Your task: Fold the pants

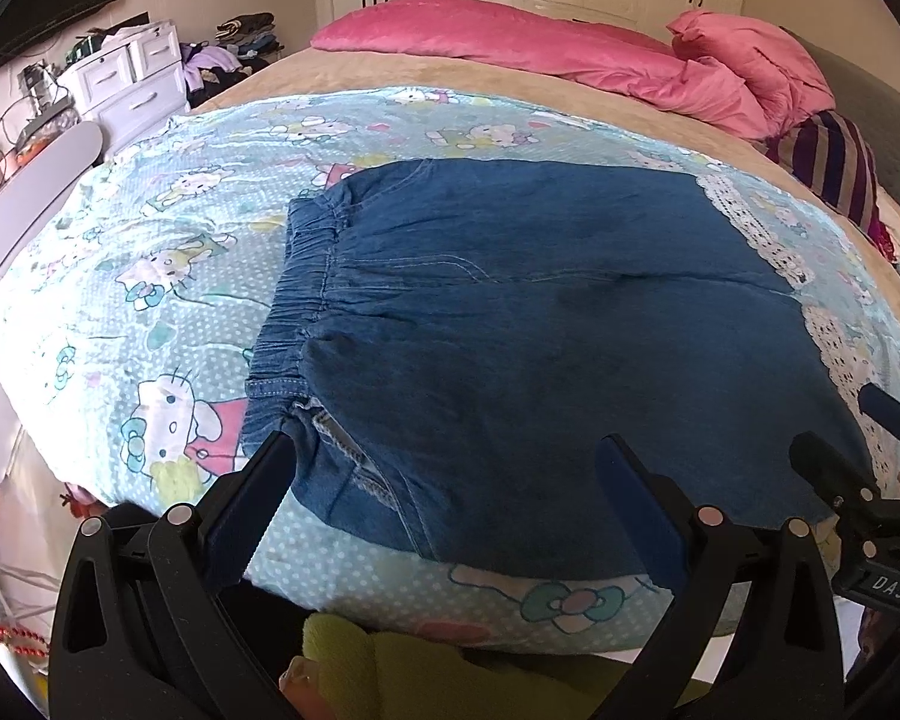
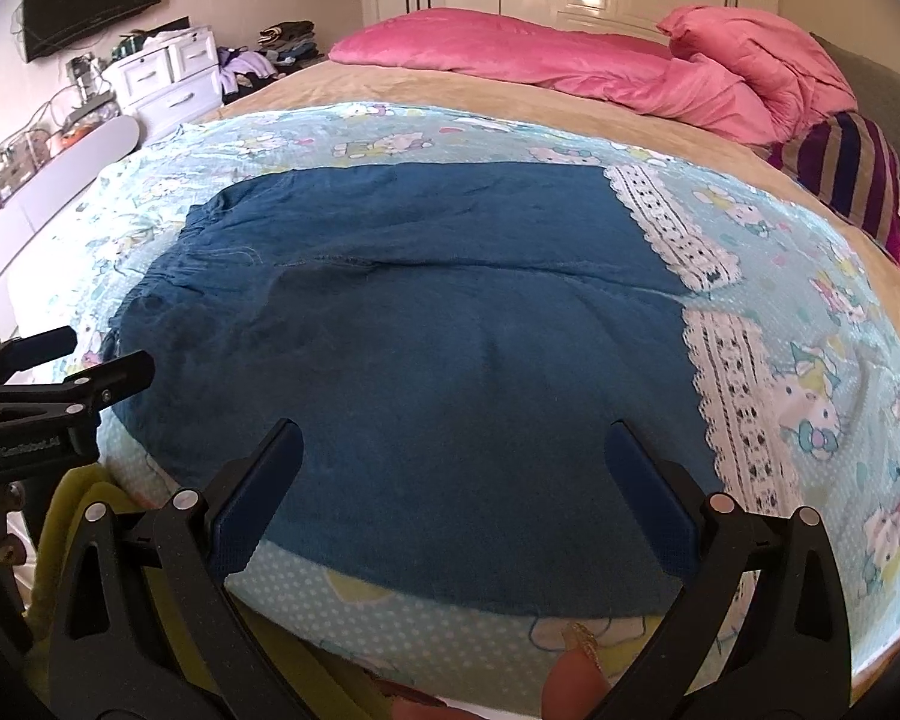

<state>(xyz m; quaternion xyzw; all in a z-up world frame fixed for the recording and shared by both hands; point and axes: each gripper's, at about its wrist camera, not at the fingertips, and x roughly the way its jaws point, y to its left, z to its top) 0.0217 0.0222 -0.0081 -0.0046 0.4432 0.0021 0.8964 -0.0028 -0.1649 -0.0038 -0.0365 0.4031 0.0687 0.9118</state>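
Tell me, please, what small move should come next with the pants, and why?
Probably close both open tools on the near edge: the pants lie flat and unfolded on the blanket, the left hand-held gripper at the waistband corner, the right hand-held gripper over the near leg.

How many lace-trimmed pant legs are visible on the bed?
2. Both lace cuffs lie at the right end of the pants: the far cuff and the near cuff, side by side on the blanket. None seems hidden.
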